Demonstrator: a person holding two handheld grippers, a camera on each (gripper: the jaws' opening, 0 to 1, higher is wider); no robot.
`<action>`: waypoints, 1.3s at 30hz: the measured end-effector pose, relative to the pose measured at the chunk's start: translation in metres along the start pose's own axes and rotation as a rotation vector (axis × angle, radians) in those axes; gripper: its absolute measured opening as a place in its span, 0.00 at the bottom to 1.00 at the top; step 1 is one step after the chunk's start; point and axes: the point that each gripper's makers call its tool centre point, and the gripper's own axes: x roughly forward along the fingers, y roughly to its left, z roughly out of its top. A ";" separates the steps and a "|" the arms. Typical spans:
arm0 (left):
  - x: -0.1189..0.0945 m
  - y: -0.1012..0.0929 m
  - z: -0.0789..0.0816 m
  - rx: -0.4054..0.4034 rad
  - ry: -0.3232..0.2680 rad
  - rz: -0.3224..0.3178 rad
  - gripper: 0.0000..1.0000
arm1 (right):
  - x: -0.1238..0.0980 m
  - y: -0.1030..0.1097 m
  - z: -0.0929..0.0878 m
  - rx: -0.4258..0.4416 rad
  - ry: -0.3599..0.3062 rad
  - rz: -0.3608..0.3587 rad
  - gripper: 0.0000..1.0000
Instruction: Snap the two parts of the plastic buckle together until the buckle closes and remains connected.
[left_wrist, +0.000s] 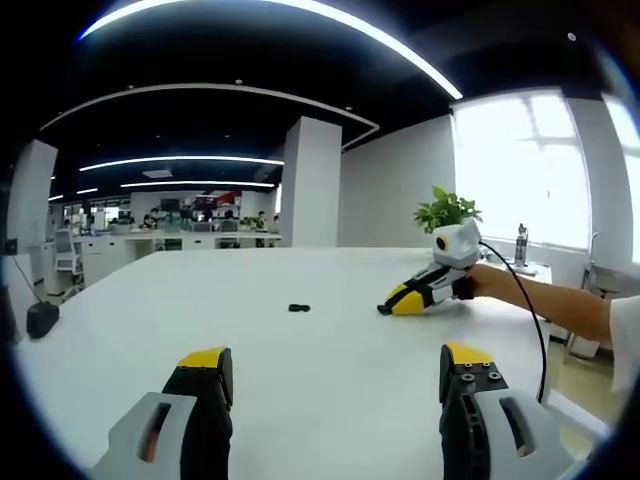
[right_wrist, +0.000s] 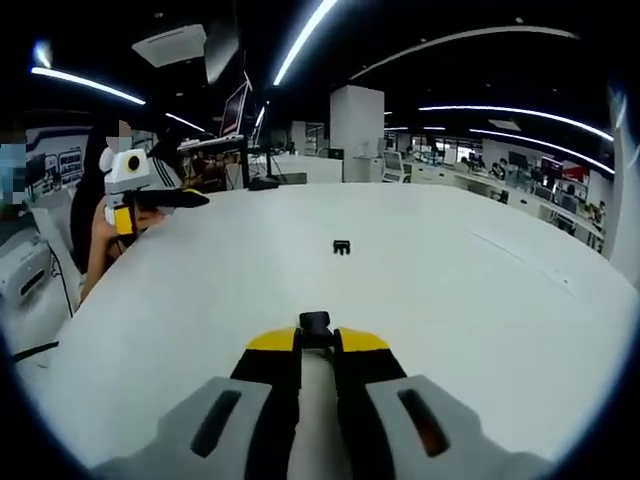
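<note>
One small black buckle part (left_wrist: 299, 307) (right_wrist: 342, 246) lies alone on the white table (left_wrist: 300, 380) (right_wrist: 450, 300), far ahead of both grippers. My left gripper (left_wrist: 335, 365) hovers low over the near table with its yellow-tipped jaws wide apart and nothing between them. The other black buckle part (right_wrist: 315, 322) (left_wrist: 383, 309) is pinched at the tips of my right gripper (right_wrist: 317, 335) (left_wrist: 400, 300), which is shut on it and rests near the table, to the right of the loose part in the left gripper view. In the right gripper view the left gripper (right_wrist: 125, 215) appears far left.
A person's forearm (left_wrist: 560, 305) holds the right gripper, with a black cable trailing from it. A potted plant (left_wrist: 447, 210) and a bottle (left_wrist: 521, 243) stand at the table's far right. A black object (left_wrist: 42, 318) sits at its left edge. Office desks lie beyond.
</note>
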 end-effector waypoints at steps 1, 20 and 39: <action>0.000 0.000 0.000 -0.001 -0.001 0.001 0.87 | 0.000 0.002 0.000 -0.008 0.001 0.011 0.12; -0.003 0.004 0.001 -0.005 -0.005 0.009 0.87 | 0.004 0.018 -0.001 -0.058 0.027 0.143 0.12; 0.003 0.002 0.003 -0.005 -0.006 -0.006 0.87 | -0.001 0.024 0.030 -0.026 -0.124 0.066 0.22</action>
